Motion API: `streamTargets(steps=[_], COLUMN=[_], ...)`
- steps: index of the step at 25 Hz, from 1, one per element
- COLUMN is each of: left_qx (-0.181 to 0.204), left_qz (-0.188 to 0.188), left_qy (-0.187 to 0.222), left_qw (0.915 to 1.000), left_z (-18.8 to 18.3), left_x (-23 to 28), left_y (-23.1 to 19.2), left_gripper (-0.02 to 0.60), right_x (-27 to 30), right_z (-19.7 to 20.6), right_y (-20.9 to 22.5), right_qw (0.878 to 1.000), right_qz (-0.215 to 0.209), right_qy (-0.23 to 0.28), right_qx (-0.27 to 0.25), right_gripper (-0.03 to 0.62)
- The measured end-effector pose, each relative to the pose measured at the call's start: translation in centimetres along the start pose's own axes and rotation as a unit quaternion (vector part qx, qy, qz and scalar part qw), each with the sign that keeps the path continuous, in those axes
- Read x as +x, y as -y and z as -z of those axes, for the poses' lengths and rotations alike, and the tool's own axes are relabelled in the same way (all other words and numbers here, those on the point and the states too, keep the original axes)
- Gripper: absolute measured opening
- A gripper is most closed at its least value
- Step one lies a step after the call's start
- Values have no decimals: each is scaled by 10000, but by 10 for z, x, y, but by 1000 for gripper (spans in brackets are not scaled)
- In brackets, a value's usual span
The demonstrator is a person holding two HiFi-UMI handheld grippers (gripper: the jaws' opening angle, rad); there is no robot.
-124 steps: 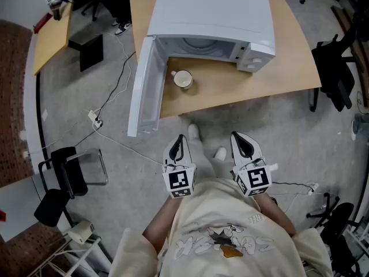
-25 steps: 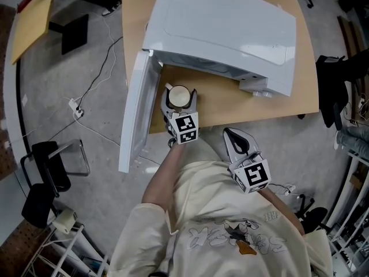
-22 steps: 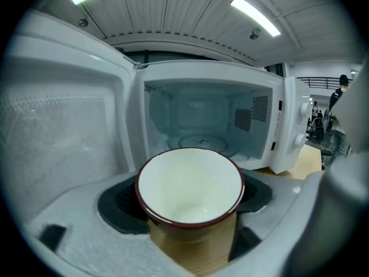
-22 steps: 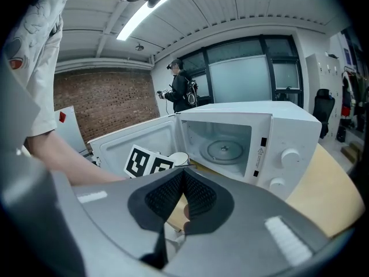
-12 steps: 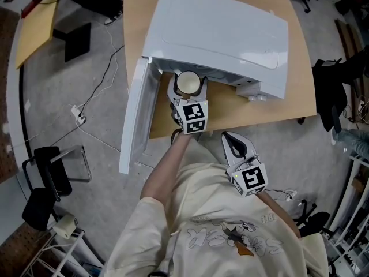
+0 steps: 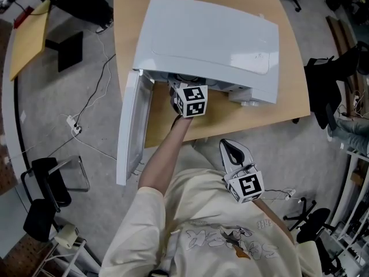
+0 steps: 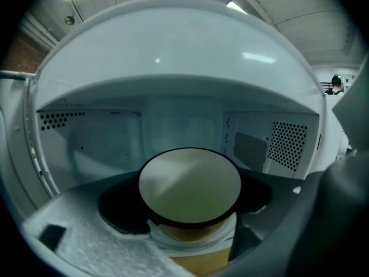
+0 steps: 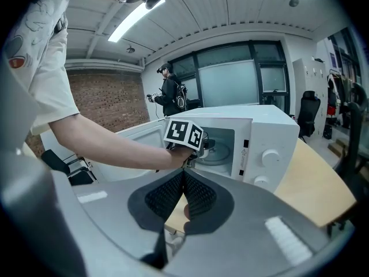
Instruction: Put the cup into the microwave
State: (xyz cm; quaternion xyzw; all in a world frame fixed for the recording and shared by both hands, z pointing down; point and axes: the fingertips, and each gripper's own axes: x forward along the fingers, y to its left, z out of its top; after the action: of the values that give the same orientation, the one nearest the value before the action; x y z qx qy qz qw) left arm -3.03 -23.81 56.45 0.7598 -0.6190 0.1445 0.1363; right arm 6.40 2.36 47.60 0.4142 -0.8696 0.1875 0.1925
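The cup [image 7: 190, 183], pale inside with a dark rim, sits between the jaws of my left gripper [image 7: 190, 215], which is shut on it. It hangs at the mouth of the white microwave [image 6: 207, 36], with the cavity's back wall and vent holes straight ahead. In the head view only the left gripper's marker cube [image 6: 191, 100] shows at the opening; the cup is hidden under the microwave's top. The door [image 6: 130, 126] stands wide open to the left. My right gripper [image 6: 232, 152] is shut on nothing, held back near the person's body, off the table's front edge.
The microwave stands on a wooden table [image 6: 230, 111]. Cables run over the floor [image 6: 86, 105] left of the door. A metal chair [image 6: 49, 172] stands at lower left, a black one [image 6: 326, 91] at right. Another person [image 8: 170, 94] stands far behind.
The left gripper has carried the cup from the table in front of the microwave up and forward into the opening; the cup has gone out of the head view. The right gripper has stayed put.
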Motion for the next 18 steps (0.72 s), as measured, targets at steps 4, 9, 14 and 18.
streamTargets(steps=[4,9,14,18], left_qx=[40,43,39,46], left_qz=[73,184,313,369], left_qy=[-78,-146,-204,-147], left_qw=[9999,9997,9993,9992], left_z=[1,6,12,11], left_x=[15,26,30,31], left_y=[-1,3,9,12], left_gripper=[408,408,408,408], right_x=[-2,-5,-5,-7], right_z=[1,3,3,5], right_y=[6,10,8,6], right_qw=[9999,9995,9994,9993], right_qz=[157,295,313,338], right_qy=[-15,-40,-56,-70], right_qx=[56,133,123,125], right_gripper=[6,6,6,6])
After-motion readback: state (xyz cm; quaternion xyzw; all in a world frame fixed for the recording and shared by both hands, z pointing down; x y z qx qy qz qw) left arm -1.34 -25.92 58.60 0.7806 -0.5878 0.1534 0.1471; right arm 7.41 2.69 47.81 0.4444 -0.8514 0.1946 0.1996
